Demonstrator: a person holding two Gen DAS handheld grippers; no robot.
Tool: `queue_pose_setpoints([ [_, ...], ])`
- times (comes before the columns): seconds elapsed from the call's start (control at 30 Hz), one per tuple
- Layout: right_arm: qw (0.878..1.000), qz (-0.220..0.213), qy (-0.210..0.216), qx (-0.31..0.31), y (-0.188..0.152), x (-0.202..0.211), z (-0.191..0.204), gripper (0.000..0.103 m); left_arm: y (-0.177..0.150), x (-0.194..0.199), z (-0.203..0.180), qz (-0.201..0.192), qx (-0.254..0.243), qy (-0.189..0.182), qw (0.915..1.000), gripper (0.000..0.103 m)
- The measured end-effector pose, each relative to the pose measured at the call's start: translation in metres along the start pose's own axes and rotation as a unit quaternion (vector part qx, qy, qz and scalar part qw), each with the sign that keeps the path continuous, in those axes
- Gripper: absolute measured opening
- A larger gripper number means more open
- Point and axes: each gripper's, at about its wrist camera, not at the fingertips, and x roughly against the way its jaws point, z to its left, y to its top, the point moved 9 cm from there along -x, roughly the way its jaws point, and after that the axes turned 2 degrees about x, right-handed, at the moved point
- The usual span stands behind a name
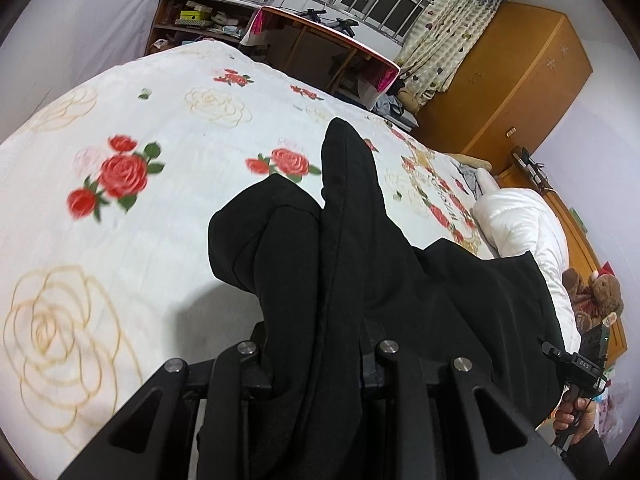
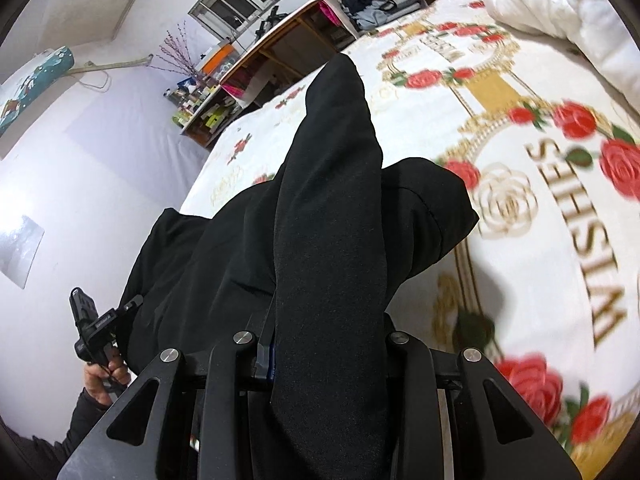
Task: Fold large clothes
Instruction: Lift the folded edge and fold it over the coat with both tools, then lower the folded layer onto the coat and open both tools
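Gripping a black garment (image 1: 352,248), your left gripper (image 1: 320,360) pinches its bunched cloth above the rose-printed bedspread (image 1: 120,128), your right hand (image 1: 572,412) at the frame's edge. From the right wrist, your right gripper (image 2: 324,360) likewise clamps the garment (image 2: 328,208), which trails onto the bedspread (image 2: 540,200) near a white quilt (image 2: 560,4).

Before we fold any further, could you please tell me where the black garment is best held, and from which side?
Hold the black garment by its near edge, one corner in each gripper, coming from the person's side of the bed. The cloth drapes away from both grippers toward the far side, so a spread two-corner hold should keep it flat.
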Motion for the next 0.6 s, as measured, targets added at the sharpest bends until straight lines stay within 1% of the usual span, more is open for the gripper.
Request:
queue_pose_setpoints([
  [0.13, 1.000, 0.013, -0.004, -0.019, -0.028, -0.004, -0.015, 0.031, -0.030, -0.005, 0.017, 0.012, 0.007, 0.012, 0.9998, 0.026],
  [0.2, 0.999, 0.030, -0.013, -0.038, -0.044, -0.016, -0.030, 0.032, -0.048, -0.016, 0.031, 0.028, 0.029, 0.018, 0.9990, 0.027],
  [0.27, 0.997, 0.046, -0.028, -0.050, -0.055, -0.028, -0.043, 0.034, -0.067, -0.031, 0.048, 0.045, 0.043, 0.036, 0.9974, 0.028],
  [0.3, 0.996, 0.056, -0.036, -0.063, -0.063, -0.036, -0.053, 0.036, -0.074, -0.035, 0.055, 0.050, 0.053, 0.041, 0.9965, 0.028],
  [0.33, 0.995, 0.060, -0.038, -0.073, -0.067, -0.039, -0.061, 0.040, -0.080, -0.040, 0.064, 0.053, 0.069, 0.040, 0.9954, 0.031],
  [0.37, 0.993, 0.063, -0.035, -0.088, -0.071, -0.043, -0.070, 0.041, -0.085, -0.043, 0.069, 0.055, 0.083, 0.036, 0.9944, 0.034],
  [0.4, 0.993, 0.064, -0.031, -0.098, -0.073, -0.046, -0.075, 0.046, -0.089, -0.045, 0.071, 0.055, 0.085, 0.036, 0.9942, 0.035],
  [0.43, 0.992, 0.064, -0.032, -0.100, -0.073, -0.046, -0.077, 0.050, -0.089, -0.046, 0.071, 0.054, 0.076, 0.041, 0.9948, 0.037],
  [0.53, 0.993, 0.068, -0.043, -0.092, -0.071, -0.045, -0.077, 0.056, -0.089, -0.046, 0.066, 0.058, 0.058, 0.053, 0.9952, 0.040],
  [0.6, 0.992, 0.072, -0.055, -0.086, -0.069, -0.041, -0.074, 0.058, -0.087, -0.044, 0.066, 0.062, 0.061, 0.054, 0.9947, 0.042],
])
